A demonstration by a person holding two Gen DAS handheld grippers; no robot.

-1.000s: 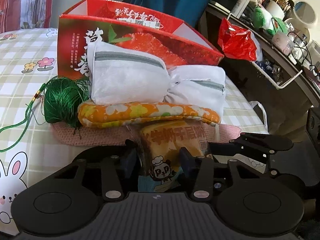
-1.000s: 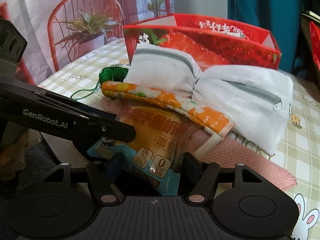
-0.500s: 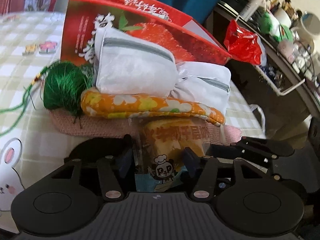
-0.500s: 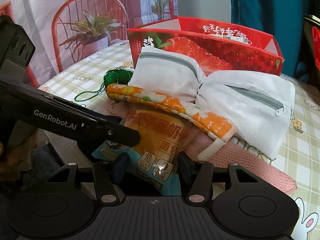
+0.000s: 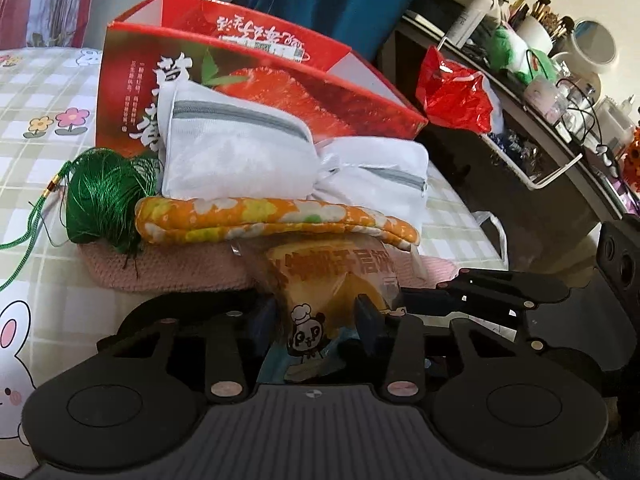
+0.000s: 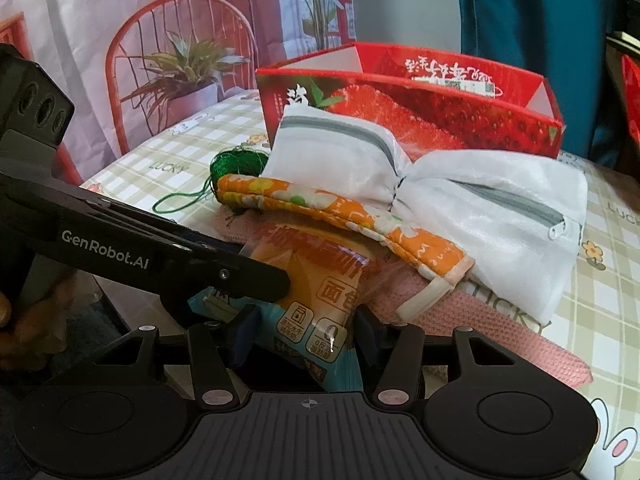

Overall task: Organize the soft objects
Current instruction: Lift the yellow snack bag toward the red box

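While both grippers' fingers close on the bread packet (image 5: 336,280) at lower centre, left gripper (image 5: 320,316) and right gripper (image 6: 306,320) flanking it, it looks light, squashy, slippery; grip the sealed edge.

Glossy plastic bread packet (image 5: 336,280), knitted pink cloth (image 5: 168,268)

Beyond the checked tablecloth (image 5: 48,160) with its bunnies and flowers, a cluttered shelf (image 5: 532,148) holds a crumpled red plastic bag (image 5: 452,96), a round mirror (image 5: 596,42) and brushes in a cup (details blurred), while a teal cloth (image 6: 532,20) hangs behind.
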